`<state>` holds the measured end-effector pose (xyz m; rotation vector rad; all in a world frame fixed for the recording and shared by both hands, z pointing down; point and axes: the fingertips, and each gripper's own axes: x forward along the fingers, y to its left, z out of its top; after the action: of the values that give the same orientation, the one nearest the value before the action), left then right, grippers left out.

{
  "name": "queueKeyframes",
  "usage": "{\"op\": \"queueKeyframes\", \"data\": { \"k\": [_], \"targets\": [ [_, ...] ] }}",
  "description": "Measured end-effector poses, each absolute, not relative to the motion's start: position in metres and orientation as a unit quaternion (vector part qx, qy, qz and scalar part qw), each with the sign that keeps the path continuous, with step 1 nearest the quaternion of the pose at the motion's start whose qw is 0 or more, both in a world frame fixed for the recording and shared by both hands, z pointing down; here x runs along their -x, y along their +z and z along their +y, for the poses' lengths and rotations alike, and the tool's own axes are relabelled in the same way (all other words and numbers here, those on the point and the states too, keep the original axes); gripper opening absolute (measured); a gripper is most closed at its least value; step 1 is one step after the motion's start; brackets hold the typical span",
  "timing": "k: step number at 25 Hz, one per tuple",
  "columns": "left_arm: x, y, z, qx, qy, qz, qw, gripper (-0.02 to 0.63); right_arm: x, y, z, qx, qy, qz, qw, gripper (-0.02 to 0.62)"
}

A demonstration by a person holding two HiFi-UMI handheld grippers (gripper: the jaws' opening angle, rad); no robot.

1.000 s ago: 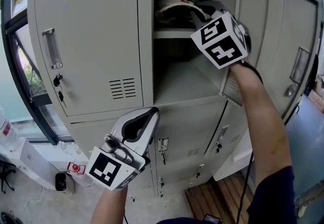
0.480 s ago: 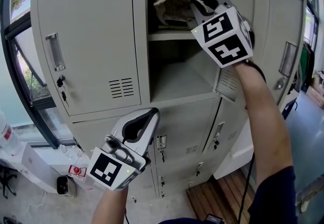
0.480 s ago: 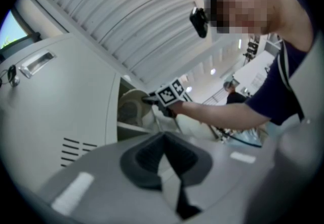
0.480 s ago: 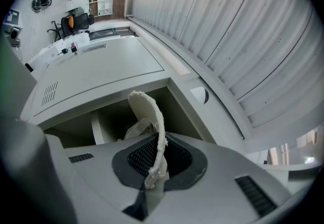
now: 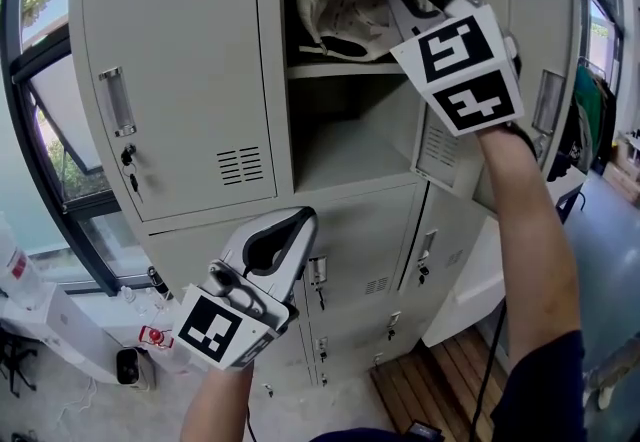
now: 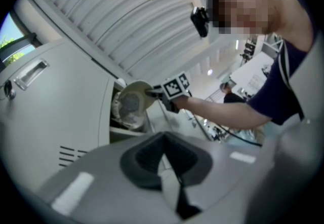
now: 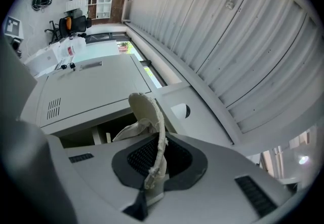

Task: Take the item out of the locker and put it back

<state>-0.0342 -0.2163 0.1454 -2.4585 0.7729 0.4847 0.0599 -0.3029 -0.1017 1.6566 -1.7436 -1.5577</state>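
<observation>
R gripper: jaws nearly closed, pinching the cap by the brim edge only; the right gripper view shows thin fabric between the pads. L gripper: jaws together, nothing in them, held low in front of the lower locker doors, well apart from the cap. Cap loc: at the mouth of the top compartment, just above the shelf; can't tell whether it touches. Risks, in my judgement: (1) grip is on a soft edge w/ the whole crown hanging off it, so the cap may slip or swing if I move fast; (2) the crown is about as tall as the compartment, so it may catch on the shelf lip or the top frame; (3) the open door sits just beside my R gripper, so a sideways move may knock it. Orientation: long axis runs crown-to-brim, approx left-right across the opening; brim points right, toward my jaws, crown to the left, hollow underside facing out toward me.
</observation>
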Motion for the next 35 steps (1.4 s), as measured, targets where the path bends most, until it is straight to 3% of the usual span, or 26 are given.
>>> {"op": "queueKeyframes", "data": {
  "k": [18,35],
  "targets": [
    [0.021,0.153,-0.19,0.916,0.158,0.267,0.256,0.003,-0.059,-0.063,-0.187,-0.555,-0.585,-0.583,0.1,0.021],
    [0.025,0.192,-0.179,0.924,0.123,0.28,0.228,0.003,-0.097,0.058,-0.197,-0.549,-0.495,-0.667,0.097,0.021]
  ]
}}
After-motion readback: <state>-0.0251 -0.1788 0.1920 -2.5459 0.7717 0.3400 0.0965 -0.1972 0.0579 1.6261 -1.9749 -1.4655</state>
